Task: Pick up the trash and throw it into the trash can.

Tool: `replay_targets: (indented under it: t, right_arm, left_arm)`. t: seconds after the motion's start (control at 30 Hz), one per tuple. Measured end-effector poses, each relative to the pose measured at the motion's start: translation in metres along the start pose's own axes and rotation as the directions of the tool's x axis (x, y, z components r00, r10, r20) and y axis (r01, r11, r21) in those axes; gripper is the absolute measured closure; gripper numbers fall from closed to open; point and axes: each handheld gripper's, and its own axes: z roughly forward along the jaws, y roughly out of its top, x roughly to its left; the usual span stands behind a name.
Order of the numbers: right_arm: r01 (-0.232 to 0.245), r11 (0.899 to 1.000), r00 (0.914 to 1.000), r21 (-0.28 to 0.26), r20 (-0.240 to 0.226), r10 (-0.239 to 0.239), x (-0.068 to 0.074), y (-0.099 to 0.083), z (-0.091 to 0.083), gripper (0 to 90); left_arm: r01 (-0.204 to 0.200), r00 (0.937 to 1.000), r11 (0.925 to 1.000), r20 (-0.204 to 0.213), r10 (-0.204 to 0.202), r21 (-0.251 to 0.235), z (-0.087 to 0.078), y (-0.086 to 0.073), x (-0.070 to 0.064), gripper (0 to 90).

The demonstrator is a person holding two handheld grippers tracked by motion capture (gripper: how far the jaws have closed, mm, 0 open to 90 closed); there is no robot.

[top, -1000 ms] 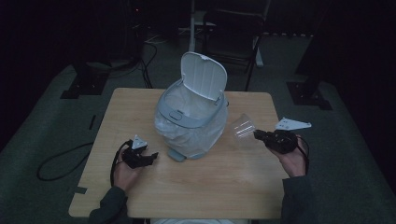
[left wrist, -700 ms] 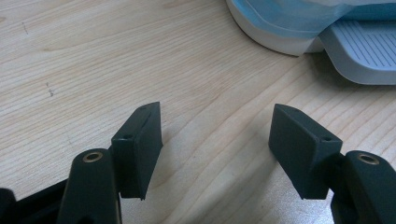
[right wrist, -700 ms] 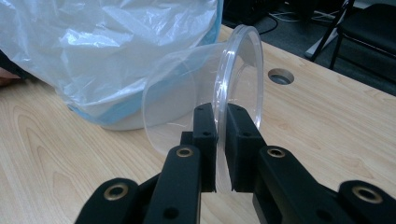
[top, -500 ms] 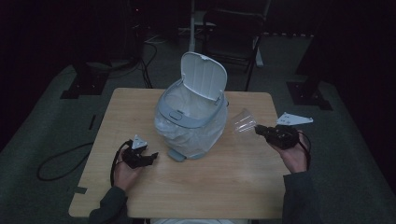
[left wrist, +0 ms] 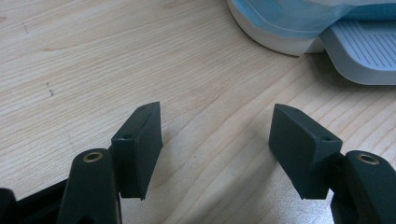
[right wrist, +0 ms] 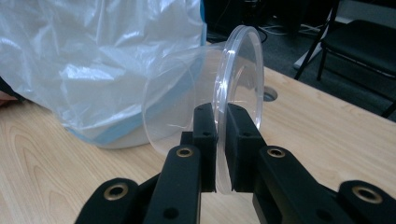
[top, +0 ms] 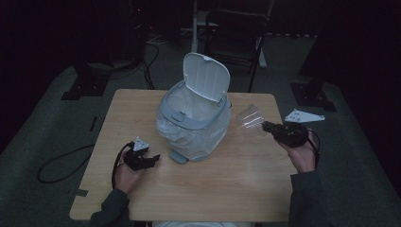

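Your right gripper pinches the rim of the clear plastic cup, held in the air beside the white lined pedal bin with its lid up. Your left gripper rests wide open, holding nothing. Next, I think, lift the cup over the bin's mouth and let go.

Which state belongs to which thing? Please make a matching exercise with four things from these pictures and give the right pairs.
Things:
1. bin lid
2. clear plastic cup
3. left gripper
4. pedal

States:
A. jaws open, nothing between them, low over the table
B. sticks out at the foot of the bin, on the side toward the person
C. stands up, open
D. pinched by its rim in the right gripper, lying sideways beside the bin

Pairs: 1-C, 2-D, 3-A, 4-B
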Motion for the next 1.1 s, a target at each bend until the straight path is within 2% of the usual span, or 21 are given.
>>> replay_targets:
  t: [0.67, 1.1]
  right_arm:
    - [0.042, 0.998, 0.9991, -0.041, 0.014, -0.041, 0.002, 0.035, -0.014, 83.2]
    - [0.086, 0.995, 0.9961, -0.054, 0.023, -0.085, 0.007, 0.056, -0.026, 83.3]
  left_arm:
    - [-0.002, 1.0000, 1.0000, -0.001, 0.002, 0.001, 0.000, 0.000, 0.000, 35.9]
    - [0.001, 1.0000, 1.0000, -0.002, -0.001, 0.001, 0.000, 0.000, 0.000, 35.9]
